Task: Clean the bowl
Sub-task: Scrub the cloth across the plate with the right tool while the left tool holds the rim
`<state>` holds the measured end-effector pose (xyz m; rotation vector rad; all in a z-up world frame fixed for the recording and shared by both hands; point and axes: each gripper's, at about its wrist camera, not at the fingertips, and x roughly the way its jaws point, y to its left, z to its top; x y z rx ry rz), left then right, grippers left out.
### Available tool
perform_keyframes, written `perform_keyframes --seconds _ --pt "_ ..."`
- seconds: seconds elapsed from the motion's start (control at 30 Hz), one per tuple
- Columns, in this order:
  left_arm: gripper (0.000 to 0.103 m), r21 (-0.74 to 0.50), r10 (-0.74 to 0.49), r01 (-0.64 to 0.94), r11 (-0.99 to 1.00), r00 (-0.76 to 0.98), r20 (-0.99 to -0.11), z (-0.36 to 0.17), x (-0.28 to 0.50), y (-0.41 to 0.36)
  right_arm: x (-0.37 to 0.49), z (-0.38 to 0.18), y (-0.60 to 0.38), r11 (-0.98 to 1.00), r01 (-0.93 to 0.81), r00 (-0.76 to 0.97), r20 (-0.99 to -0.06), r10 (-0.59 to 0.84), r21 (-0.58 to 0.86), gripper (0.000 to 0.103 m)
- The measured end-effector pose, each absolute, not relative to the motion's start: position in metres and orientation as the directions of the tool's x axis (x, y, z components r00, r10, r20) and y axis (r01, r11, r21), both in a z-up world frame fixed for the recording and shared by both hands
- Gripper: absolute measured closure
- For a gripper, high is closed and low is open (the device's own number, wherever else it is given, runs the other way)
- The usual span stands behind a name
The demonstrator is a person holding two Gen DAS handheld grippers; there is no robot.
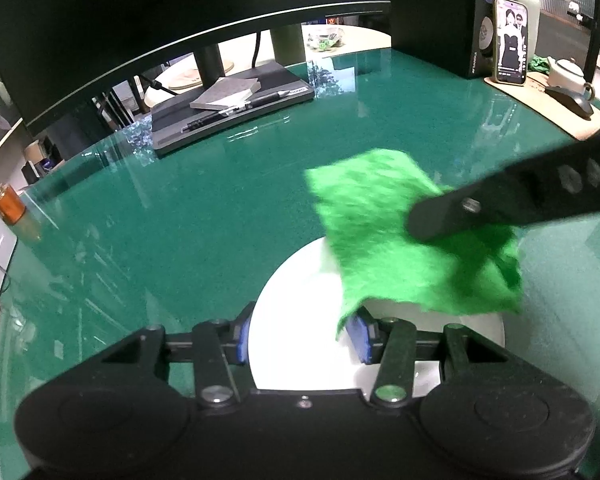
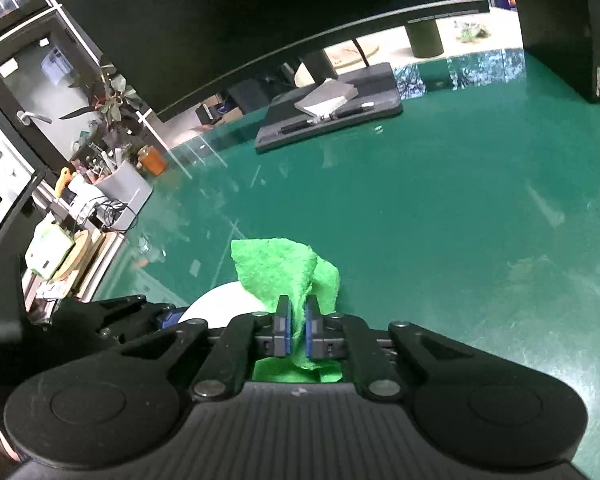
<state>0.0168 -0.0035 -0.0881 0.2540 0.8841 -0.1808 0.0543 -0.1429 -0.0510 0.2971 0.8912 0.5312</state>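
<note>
Right wrist: one cloth (image 2: 288,268), one bowl (image 2: 216,300).

Ahead of both tongs the green desk (image 2: 440,208) lies bare and wide, free to pass; beyond that stretch a monitor base (image 1: 236,110) with a pad and pens blocks the far side, the monitor (image 1: 160,12) overhanging it; far right of the left tongs (image 1: 300,344) stand a speaker (image 1: 436,12) and phone (image 1: 511,40); left of the right tongs (image 2: 296,330), clutter (image 2: 112,192) crowds the edge.
</note>
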Motion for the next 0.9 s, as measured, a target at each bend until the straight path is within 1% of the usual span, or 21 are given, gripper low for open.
perform_keyframes --seconds 0.1,0.23,0.5,0.77,0.9 --pt "0.057 0.147 -0.048 0.258 0.955 0.623 -0.781 -0.088 0.017 -0.004 0.067 -0.052 -0.126 0.812 -0.325 0.514 -0.63 0.583 0.485 0.098" --pt "0.057 0.148 -0.05 0.265 0.953 0.618 -0.785 -0.088 0.018 -0.004 0.081 -0.061 -0.108 0.804 -0.312 0.498 -0.634 0.592 0.506 0.098" --pt "0.057 0.146 -0.049 0.262 0.954 0.618 -0.785 -0.089 0.019 -0.005 0.064 -0.063 -0.154 0.79 -0.209 0.491 -0.637 0.594 0.576 0.098" --pt "0.057 0.159 -0.042 0.269 0.95 0.614 -0.788 -0.088 0.02 -0.008 0.083 -0.071 -0.125 0.783 -0.204 0.486 -0.634 0.602 0.587 0.097" --pt "0.057 0.158 -0.043 0.27 0.95 0.614 -0.788 -0.088 0.018 -0.009 0.075 -0.07 -0.144 0.774 -0.178 0.489 -0.628 0.605 0.607 0.097"
